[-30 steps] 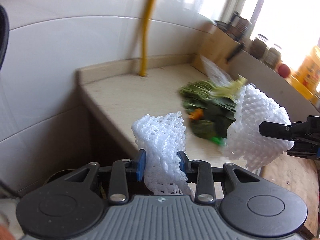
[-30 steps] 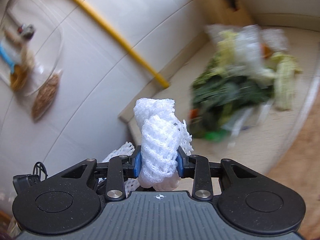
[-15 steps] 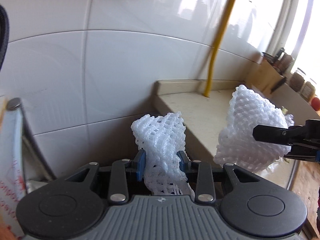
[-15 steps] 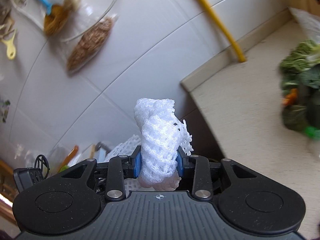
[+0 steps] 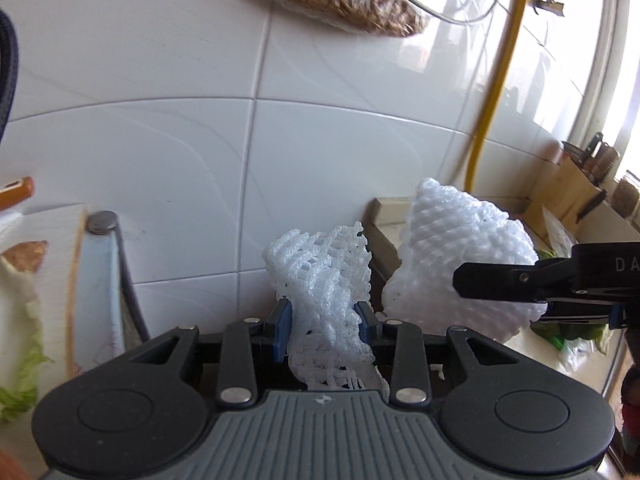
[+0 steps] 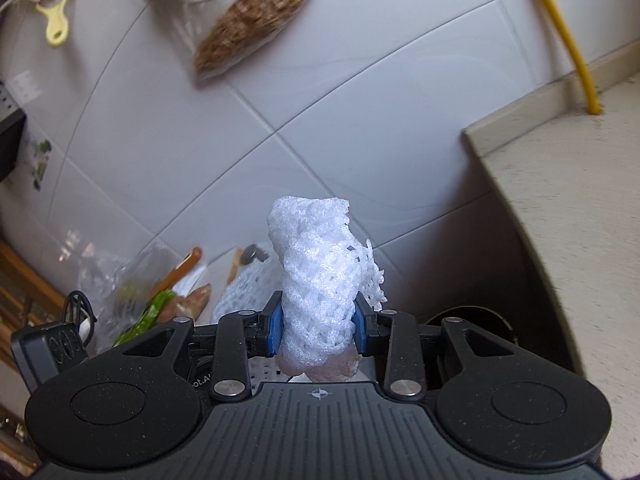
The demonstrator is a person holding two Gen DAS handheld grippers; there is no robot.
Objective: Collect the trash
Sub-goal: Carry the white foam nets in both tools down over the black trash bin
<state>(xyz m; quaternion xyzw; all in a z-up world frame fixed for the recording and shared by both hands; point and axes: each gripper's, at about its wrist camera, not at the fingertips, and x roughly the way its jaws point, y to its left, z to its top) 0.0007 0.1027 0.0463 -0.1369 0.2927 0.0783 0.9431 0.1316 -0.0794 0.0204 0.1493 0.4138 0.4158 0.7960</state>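
Through my left wrist view, my left tongs (image 5: 323,330) pinch a white foam net (image 5: 320,276) before the tiled wall (image 5: 160,152), while in the right view my right tongs (image 6: 318,326) clamp another foam net sleeve (image 6: 320,276) beside the surface (image 6: 580,184).

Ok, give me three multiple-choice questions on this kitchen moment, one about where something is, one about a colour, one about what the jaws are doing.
1. Where is the yellow pipe?
A. Lying on the floor
B. Running up the white tiled wall from the beige countertop
C. Held by a gripper

2. What colour are the pads on the left gripper?
A. Red
B. Green
C. Blue

3. What is the right gripper doing?
A. Shut on a white foam net sleeve
B. Open and empty
C. Shut on a green leaf

Answers: 1 B, the pipe rises along the tiles from the counter's back edge. 2 C, blue pads flank the net. 3 A, its jaws pinch the foam net on both sides.
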